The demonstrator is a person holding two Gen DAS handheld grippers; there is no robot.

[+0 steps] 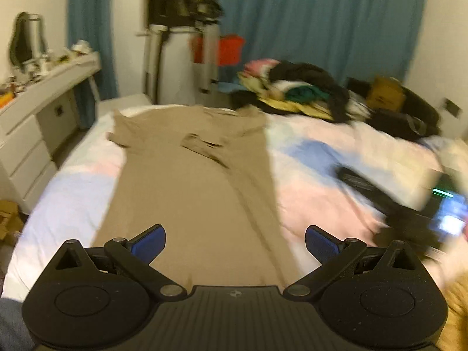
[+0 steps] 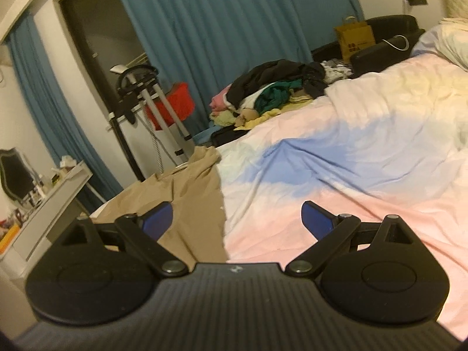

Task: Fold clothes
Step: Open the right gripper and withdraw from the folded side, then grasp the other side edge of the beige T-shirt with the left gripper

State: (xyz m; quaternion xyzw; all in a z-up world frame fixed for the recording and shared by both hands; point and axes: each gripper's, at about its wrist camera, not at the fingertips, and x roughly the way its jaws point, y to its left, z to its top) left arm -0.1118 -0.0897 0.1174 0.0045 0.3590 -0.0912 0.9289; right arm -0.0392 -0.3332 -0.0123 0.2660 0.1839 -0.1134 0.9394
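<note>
Tan garment (image 1: 190, 181) lies flat, long axis six to twelve o'clock, on a pastel duvet (image 2: 351, 175); teal curtains (image 1: 321, 23) beyond. Left gripper (image 1: 235, 241) and right gripper (image 2: 237, 219) both spread, empty.

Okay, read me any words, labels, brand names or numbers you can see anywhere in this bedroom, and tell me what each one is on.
Nothing can be read here.
Brown paper bag beyond the bed: red printed marks, too small to read.
Small emblem on the right gripper body: a symbol, no letters legible.
Small emblem on the left gripper body: the same, too small.
Lit screen at the right edge of the left wrist view: blurred.
Tan garment spread on the bed: no visible print.
</note>
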